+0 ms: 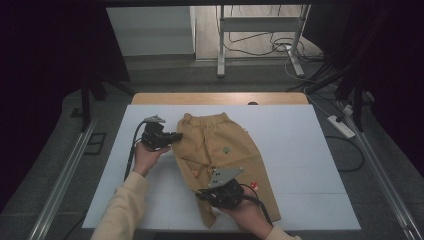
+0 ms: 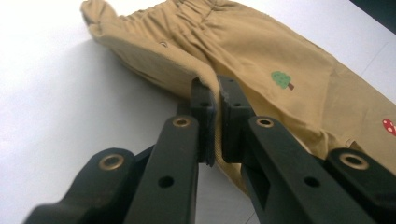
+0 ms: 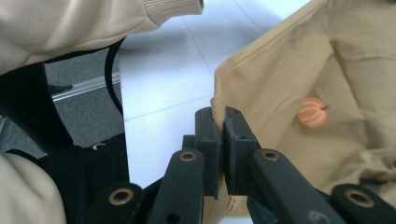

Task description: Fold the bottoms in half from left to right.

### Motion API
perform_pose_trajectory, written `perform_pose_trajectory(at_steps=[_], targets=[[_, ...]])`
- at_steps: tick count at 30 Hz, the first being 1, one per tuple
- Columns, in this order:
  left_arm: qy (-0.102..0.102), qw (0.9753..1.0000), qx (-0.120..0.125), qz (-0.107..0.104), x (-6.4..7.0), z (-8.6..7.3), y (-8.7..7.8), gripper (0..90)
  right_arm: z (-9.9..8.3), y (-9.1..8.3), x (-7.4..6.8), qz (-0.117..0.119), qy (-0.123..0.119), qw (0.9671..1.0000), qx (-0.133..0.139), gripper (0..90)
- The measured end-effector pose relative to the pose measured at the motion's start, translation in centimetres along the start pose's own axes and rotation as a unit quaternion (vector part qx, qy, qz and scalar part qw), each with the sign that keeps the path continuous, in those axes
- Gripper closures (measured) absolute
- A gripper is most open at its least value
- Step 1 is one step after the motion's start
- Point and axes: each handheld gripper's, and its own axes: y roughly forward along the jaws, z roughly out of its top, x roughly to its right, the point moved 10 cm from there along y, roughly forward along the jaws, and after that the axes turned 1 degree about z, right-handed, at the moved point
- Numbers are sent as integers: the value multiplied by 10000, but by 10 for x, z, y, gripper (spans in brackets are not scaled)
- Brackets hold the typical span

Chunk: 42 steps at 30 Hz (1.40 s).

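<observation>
1. I see tan trousers [image 1: 225, 160] lying on the white counter [image 1: 300, 150], waistband toward the far edge, legs running toward me.
2. My left hand-held gripper [image 1: 176, 135] sits at the trousers' left edge just below the waistband. In the left gripper view its jaws are pressed nearly together with a fold of tan cloth [image 2: 205, 79] pinched between them.
3. My right hand-held gripper [image 1: 200, 194] is at the near left of the trousers, by the leg hem. In the right gripper view its jaws are closed on the fabric's edge [image 3: 219, 105].
4. A green tree print [image 2: 281, 79] and a red mushroom print [image 2: 389, 126] show on the cloth; an orange pumpkin print [image 3: 312, 112] lies near the right hand-held gripper.
5. A cream sleeve [image 3: 70, 23] crosses the top of the right gripper view.
</observation>
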Motion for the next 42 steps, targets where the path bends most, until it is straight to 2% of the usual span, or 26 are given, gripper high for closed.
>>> perform_pose_trajectory(at_steps=[5, 8, 18, 27, 33, 42], targets=[[120, 9999, 28, -69, 11, 7, 4, 857, -9, -12, 4, -106, 105, 9999, 7, 853], [119, 9998, 46, -170, 18, 12, 10, 857, -14, -22, 8, -193, 165, 9997, 41, 854], [256, 9993, -66, -271, 33, 23, 25, 856, -25, -48, 20, -409, 337, 9985, 169, 854], [294, 9991, -151, -260, 36, 25, 31, 856, -34, -61, 32, -563, 480, 9971, 191, 855], [358, 9989, -174, -246, 39, 29, 33, 855, -38, -64, 35, -579, 529, 9968, 163, 854], [371, 9987, -161, -317, 46, 37, 37, 854, -37, -75, 37, -645, 584, 9959, 263, 854]])
